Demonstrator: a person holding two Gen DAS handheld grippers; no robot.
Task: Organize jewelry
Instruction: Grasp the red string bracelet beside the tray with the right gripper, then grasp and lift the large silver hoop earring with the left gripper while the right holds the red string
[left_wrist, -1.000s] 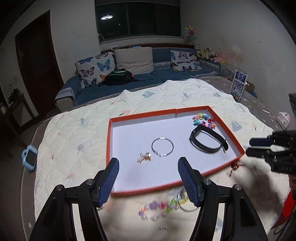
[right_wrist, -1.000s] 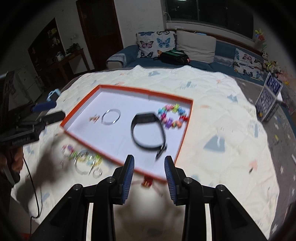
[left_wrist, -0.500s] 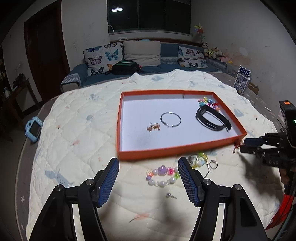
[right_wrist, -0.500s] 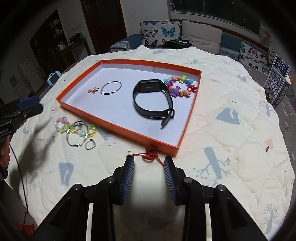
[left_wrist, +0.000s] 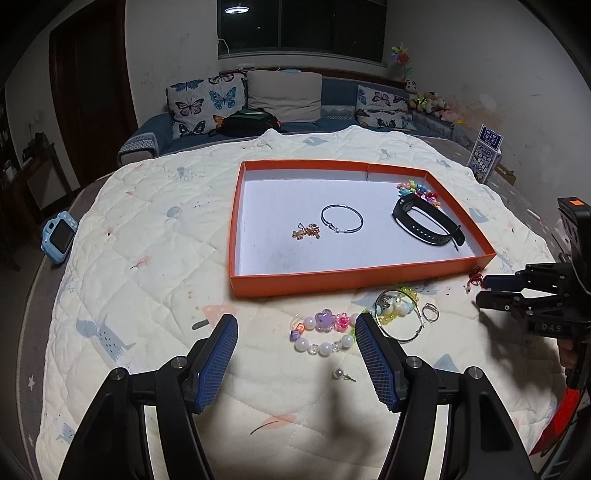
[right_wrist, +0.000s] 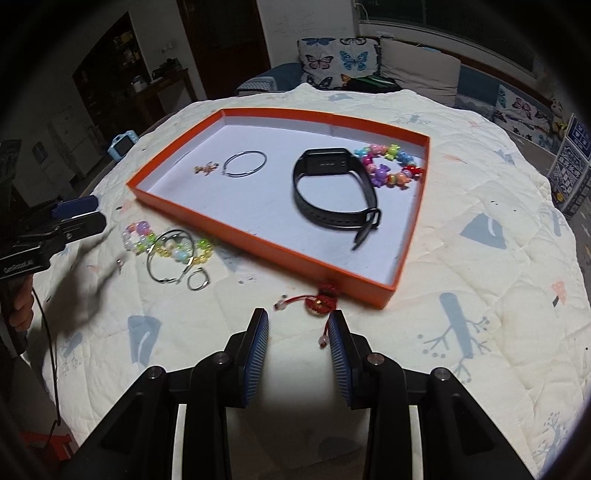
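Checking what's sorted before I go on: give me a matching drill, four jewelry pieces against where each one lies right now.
Things:
1. black smart band
2. red knotted cord charm
3. thin wire bangle
4. small silver ring

Places:
A. on the quilt, against the orange tray's near wall, just ahead of the right gripper
B. inside the tray, beside the small amber charm
C. on the quilt, next to the big silver hoop
D. inside the tray, beside the colourful bead bracelet

Pairs: 1-D, 2-A, 3-B, 4-C
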